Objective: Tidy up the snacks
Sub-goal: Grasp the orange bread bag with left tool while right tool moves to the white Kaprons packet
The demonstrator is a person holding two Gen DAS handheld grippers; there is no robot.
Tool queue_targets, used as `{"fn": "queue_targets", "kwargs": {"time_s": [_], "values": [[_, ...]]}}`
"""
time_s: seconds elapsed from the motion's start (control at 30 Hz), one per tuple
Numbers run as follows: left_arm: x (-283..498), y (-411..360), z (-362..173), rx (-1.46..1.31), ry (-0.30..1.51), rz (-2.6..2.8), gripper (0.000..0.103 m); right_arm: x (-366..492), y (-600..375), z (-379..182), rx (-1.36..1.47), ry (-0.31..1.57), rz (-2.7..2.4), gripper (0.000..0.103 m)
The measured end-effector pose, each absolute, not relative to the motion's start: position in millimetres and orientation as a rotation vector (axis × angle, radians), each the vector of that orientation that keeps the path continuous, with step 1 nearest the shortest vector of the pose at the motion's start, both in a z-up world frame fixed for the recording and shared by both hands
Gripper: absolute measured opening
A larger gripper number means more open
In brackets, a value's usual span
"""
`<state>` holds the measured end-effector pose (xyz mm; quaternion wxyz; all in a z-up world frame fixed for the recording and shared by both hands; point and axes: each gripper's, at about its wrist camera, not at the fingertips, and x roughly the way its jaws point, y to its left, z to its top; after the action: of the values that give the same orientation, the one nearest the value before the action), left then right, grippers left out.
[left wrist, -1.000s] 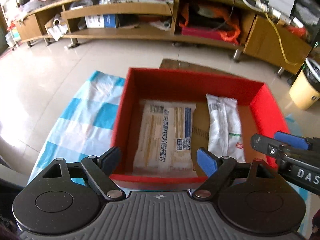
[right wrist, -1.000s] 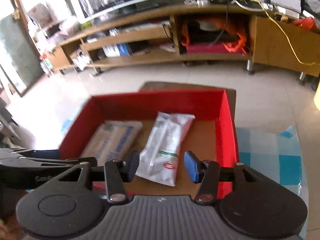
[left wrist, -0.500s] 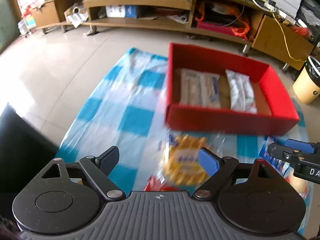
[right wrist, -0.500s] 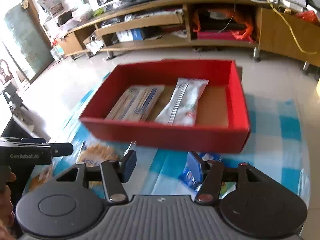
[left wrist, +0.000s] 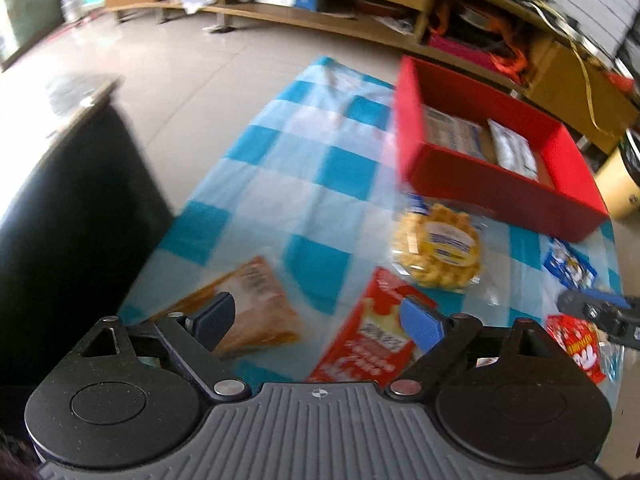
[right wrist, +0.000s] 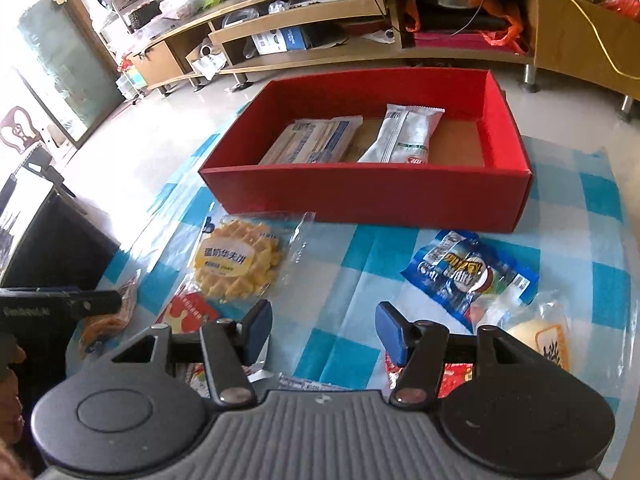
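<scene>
Left gripper (left wrist: pixel 318 318) widening, gripping nothing, hovering over orange packet (left wrist: pixel 256 304) and red packet (left wrist: pixel 372 340), right gripper (right wrist: pixel 322 332) gaping empty, red box (right wrist: pixel 372 196) sitting at cloth's (left wrist: pixel 280 184) far edge.

A blue-and-white checked cloth (right wrist: pixel 352 344) spread over a pale tiled floor (right wrist: pixel 160 136) carries a red box (right wrist: pixel 368 196) and a scatter of snack packets. Just in front of the box lie a waffle packet (right wrist: pixel 236 264) and a blue packet (right wrist: pixel 468 272), with a bun in clear wrap (right wrist: pixel 536 336) near the right edge. A red packet (left wrist: pixel 372 340) and an orange-brown packet (left wrist: pixel 256 308) lie nearer the left.
</scene>
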<state>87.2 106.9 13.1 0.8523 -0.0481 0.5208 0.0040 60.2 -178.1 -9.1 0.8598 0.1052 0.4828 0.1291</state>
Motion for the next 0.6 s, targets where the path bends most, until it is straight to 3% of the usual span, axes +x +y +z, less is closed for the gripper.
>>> {"fn": "queue_targets", "kwargs": {"time_s": [0.33,0.53,0.6], "values": [[103,143,-16,-0.174,1.178,0.144,0.095,61,-166,-11,0.206,1.028,0.315,0.055],[121,129,-35,0.114,1.166,0.111,0.098,60,-170,-14,0.210,1.039,0.315,0.055],[126,141,-47,0.074,1.207,0.092,0.099,60,-171,-16,0.214,1.046,0.313,0.055]]}}
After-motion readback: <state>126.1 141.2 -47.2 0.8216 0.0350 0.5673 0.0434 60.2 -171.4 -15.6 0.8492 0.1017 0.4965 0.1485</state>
